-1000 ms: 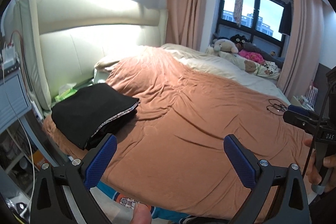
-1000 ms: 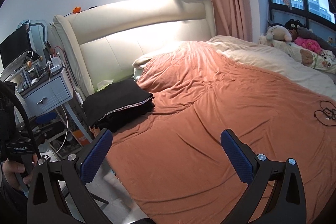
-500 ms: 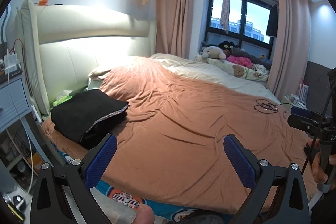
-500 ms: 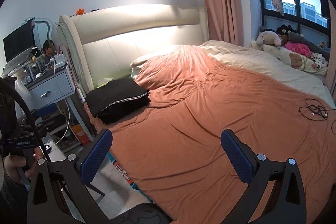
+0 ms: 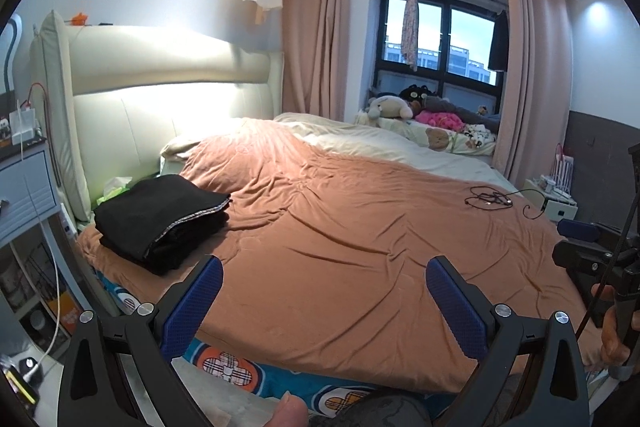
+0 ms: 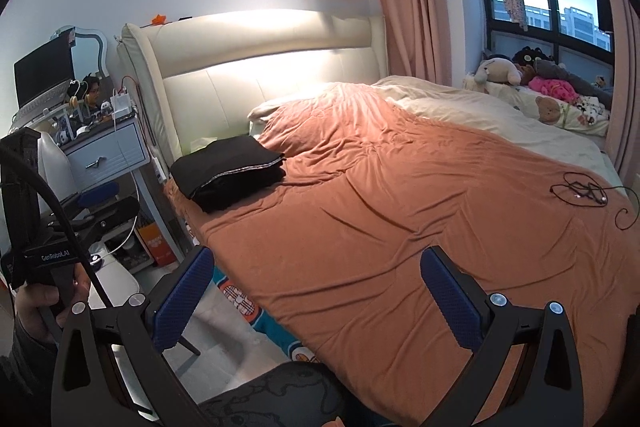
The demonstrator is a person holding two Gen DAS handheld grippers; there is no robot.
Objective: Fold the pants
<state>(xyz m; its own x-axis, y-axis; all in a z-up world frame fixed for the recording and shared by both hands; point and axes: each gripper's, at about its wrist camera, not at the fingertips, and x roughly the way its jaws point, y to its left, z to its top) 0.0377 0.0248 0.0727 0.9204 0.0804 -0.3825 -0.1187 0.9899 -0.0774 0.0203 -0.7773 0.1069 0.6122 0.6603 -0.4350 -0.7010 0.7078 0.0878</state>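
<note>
The black pants (image 5: 160, 217) lie folded in a thick stack on the near left corner of the bed, by the headboard; they also show in the right wrist view (image 6: 230, 173). My left gripper (image 5: 324, 291) is open and empty, held back from the bed's near edge. My right gripper (image 6: 316, 285) is open and empty, also off the bed's edge. Each gripper shows at the side of the other's view: the right one (image 5: 596, 259) and the left one (image 6: 60, 227), both far from the pants.
An orange-brown blanket (image 5: 360, 235) covers the bed. A black cable (image 5: 490, 197) lies on its far right. A blue bedside table (image 6: 104, 151) with clutter stands left of the cream headboard (image 6: 260, 67). Plush toys (image 5: 432, 111) sit by the window.
Both grippers have pulled back and up from the bed, so more of the room and the floor shows. The folded pants have not moved. Both grippers stay open.
</note>
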